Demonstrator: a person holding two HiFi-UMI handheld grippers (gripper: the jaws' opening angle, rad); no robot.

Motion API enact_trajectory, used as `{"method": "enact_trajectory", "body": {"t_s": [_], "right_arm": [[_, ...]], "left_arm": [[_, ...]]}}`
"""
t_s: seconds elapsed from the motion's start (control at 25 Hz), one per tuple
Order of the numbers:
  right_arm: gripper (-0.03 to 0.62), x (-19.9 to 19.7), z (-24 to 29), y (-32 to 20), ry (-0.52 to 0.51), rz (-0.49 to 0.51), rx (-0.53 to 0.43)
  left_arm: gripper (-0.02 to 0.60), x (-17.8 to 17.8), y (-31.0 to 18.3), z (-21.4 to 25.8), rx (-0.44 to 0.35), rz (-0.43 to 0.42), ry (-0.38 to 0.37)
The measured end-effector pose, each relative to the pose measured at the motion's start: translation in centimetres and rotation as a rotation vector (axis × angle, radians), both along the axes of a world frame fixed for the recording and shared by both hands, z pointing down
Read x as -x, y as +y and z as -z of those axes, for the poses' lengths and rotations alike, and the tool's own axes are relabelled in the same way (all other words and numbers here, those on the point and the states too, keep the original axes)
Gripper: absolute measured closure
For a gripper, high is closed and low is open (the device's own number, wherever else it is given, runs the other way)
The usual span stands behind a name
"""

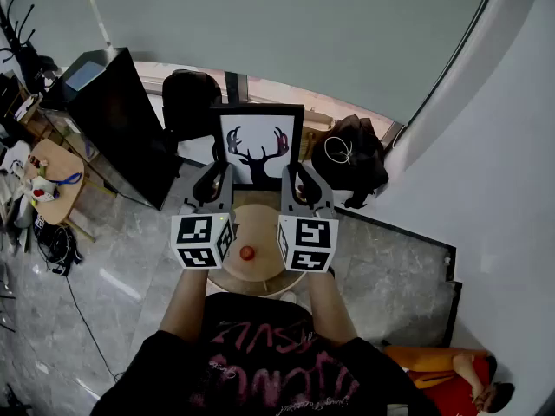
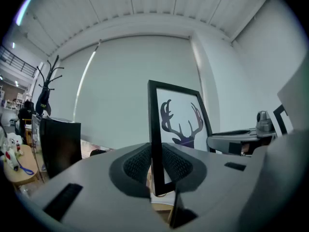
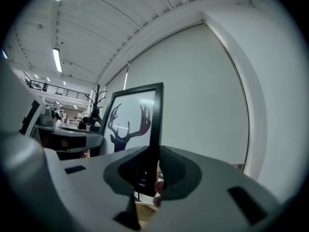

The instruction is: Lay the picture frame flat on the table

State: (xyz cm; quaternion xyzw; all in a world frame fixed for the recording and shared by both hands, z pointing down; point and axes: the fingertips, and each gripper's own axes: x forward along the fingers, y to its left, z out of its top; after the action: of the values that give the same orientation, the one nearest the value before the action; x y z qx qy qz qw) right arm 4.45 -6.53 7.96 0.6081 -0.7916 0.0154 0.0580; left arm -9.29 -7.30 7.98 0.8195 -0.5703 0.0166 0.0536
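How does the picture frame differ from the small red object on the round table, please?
The picture frame is large, black and rectangular; the red object is tiny and roundish. The frame is upright, clamped by the left gripper and right gripper; the red object lies untouched on the table.

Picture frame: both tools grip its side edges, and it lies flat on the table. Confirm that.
Wrong: the picture frame stands upright, not flat on the table. The left tool and right tool do grip its side edges. The head view shows it.
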Motion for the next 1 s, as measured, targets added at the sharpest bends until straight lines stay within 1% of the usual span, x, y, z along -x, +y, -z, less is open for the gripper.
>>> {"method": "enact_trajectory", "body": {"t_s": [0.36,0.6,0.76,1.0], "right_arm": [[0.513,0.1,-0.3,-0.6,0.004,-0.003,0.008],[0.513,0.1,-0.5,-0.7,0.008,-0.011,-0.005],[0.513,0.0,-0.7,-0.8,0.005,-0.007,0.005],[0.513,0.2,-2.6,-1.0,0.001,0.01,0.052]], "left_arm": [[0.511,0.0,-0.6,-0.2,0.0,-0.009,-0.02],[0.511,0.0,-0.8,-0.3,-0.004,-0.014,-0.022],[0.511,0.0,-0.9,-0.6,0.005,-0.014,-0.021],[0.511,0.2,-0.9,-2.4,0.047,0.0,-0.026]]}}
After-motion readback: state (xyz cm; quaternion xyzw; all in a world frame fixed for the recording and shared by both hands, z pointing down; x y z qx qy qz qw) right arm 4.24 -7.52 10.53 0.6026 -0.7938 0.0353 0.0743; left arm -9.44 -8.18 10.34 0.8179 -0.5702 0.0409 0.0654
